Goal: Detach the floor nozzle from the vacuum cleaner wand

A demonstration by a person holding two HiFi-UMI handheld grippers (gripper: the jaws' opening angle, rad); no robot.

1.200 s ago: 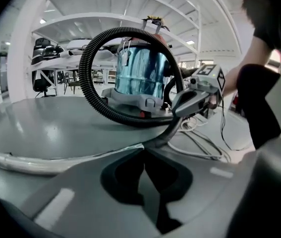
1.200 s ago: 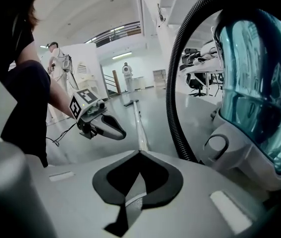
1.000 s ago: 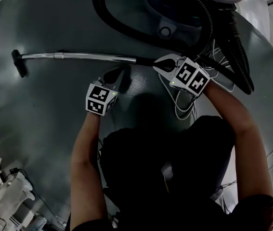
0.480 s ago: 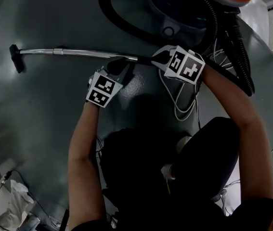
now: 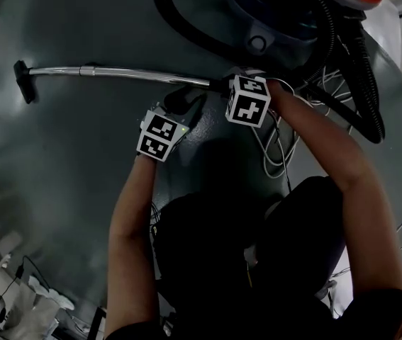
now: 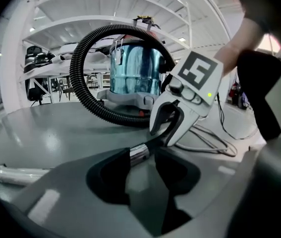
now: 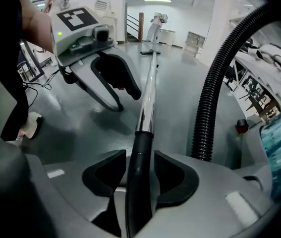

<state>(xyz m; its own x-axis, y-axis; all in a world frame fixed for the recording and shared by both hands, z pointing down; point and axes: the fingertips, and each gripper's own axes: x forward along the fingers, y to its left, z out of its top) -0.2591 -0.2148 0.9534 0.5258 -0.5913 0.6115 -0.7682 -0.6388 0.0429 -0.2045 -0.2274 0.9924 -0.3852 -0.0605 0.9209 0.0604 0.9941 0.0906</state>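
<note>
Noting right gripper (image 6: 163, 134) lowered over black cuff (image 7: 140, 150) since earlier frame, jaws opening astride it. Noting left gripper (image 6: 141, 172) jaws also opening, chrome wand (image 5: 115, 72) lying between, ungripped.

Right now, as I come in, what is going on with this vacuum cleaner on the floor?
A person holds a gripper in each hand over a vacuum cleaner wand that lies on the grey floor. The right gripper straddles the wand's black hose end, and its jaws are opening. The left gripper sits beside it at the chrome tube, which shows between its jaws; these are opening too. The floor nozzle is on the wand's far end, away from both grippers.
</note>
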